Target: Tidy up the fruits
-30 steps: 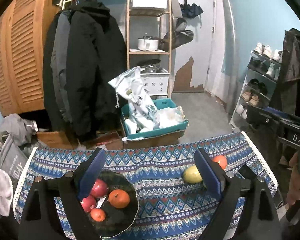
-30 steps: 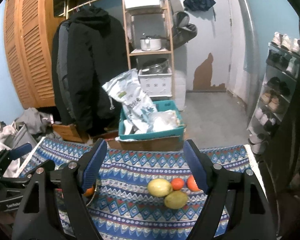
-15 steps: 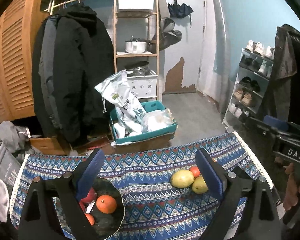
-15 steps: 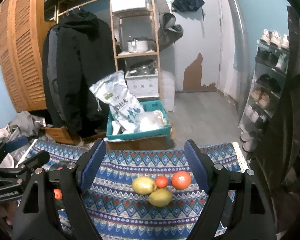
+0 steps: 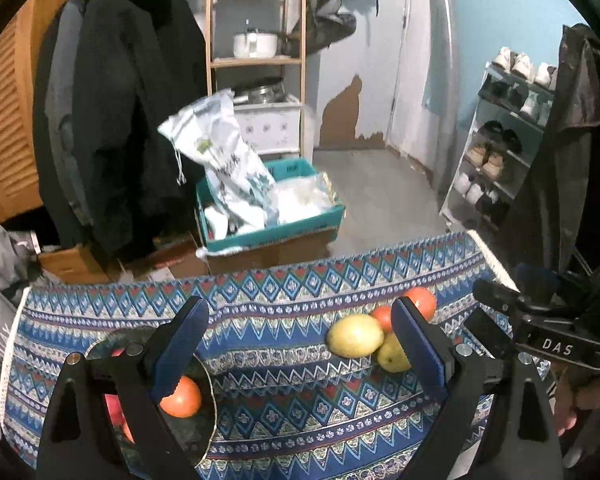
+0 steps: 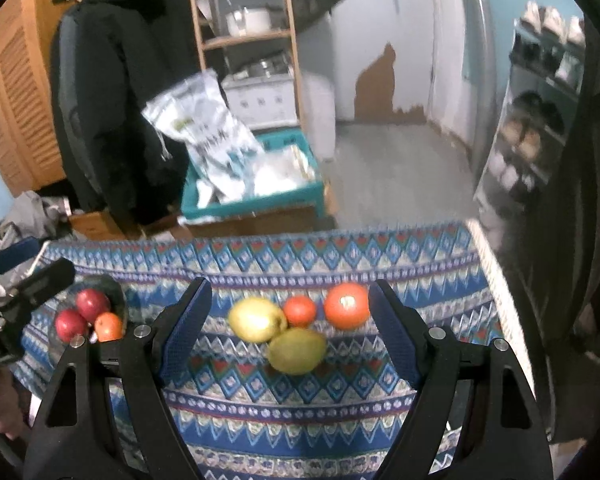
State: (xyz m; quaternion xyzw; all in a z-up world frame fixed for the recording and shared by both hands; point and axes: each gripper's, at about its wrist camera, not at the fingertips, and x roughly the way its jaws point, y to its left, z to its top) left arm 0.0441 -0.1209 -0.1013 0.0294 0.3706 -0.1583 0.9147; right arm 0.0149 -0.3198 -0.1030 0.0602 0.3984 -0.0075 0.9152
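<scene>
On the patterned cloth lie a yellow fruit (image 6: 256, 319), a greenish-yellow fruit (image 6: 297, 350), a small orange fruit (image 6: 299, 311) and a large orange (image 6: 346, 305), close together. My right gripper (image 6: 290, 332) is open, its jaws either side of this group and above it. A dark bowl (image 6: 112, 286) at the left holds two red apples (image 6: 82, 312) and an orange (image 6: 108, 327). My left gripper (image 5: 296, 342) is open and empty over the cloth between the bowl (image 5: 202, 364) and the yellow fruit (image 5: 355, 336).
The table's far edge drops to a teal box (image 5: 268, 228) with bags on the floor. Coats (image 5: 116, 100) hang at the left, a shoe rack (image 5: 504, 148) stands at the right. The cloth's right edge (image 6: 496, 280) is near the large orange.
Both grippers have moved forward and lower toward the table. The loose fruits now sit larger and between the right gripper's jaws. Nothing was picked up.
</scene>
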